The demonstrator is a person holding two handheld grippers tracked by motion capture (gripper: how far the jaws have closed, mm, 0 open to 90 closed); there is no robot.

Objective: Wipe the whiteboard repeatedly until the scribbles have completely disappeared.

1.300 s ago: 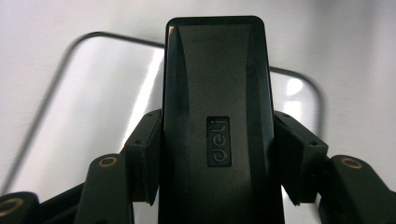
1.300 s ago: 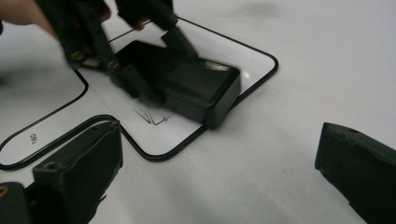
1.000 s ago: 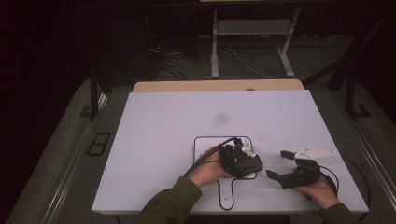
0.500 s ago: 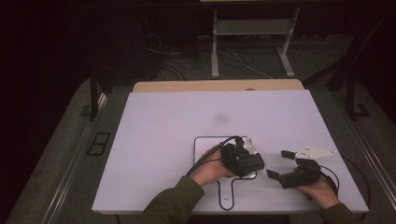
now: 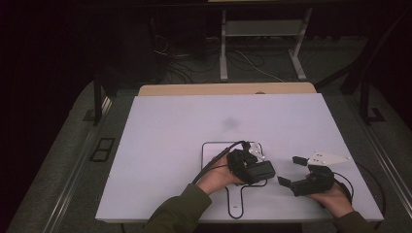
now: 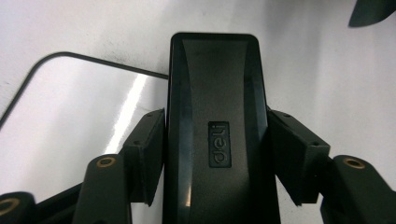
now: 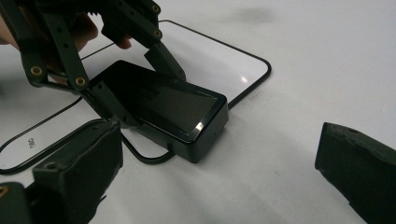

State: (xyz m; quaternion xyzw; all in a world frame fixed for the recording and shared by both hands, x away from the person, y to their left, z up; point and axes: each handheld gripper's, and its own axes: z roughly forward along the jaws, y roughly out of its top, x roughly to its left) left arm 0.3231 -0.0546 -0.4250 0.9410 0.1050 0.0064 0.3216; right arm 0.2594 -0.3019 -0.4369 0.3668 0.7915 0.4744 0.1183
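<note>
We see the black box (image 6: 215, 135) as moulded plastic: its top panel has a smooth satin finish that catches soft highlights, framed by a glossier bevelled rim, with an embossed logo plate at its middle. We read the jaws of the left gripper (image 6: 215, 154) as matt black plastic with a slightly grainy surface, fastened with brass-coloured metal rivets. The right gripper (image 7: 224, 163) carries the same dull, rough-textured black pads. We note the white board (image 5: 170, 145) is smooth and semi-glossy, showing glare streaks. The sleeve (image 5: 177, 213) appears as soft matt olive cloth.
</note>
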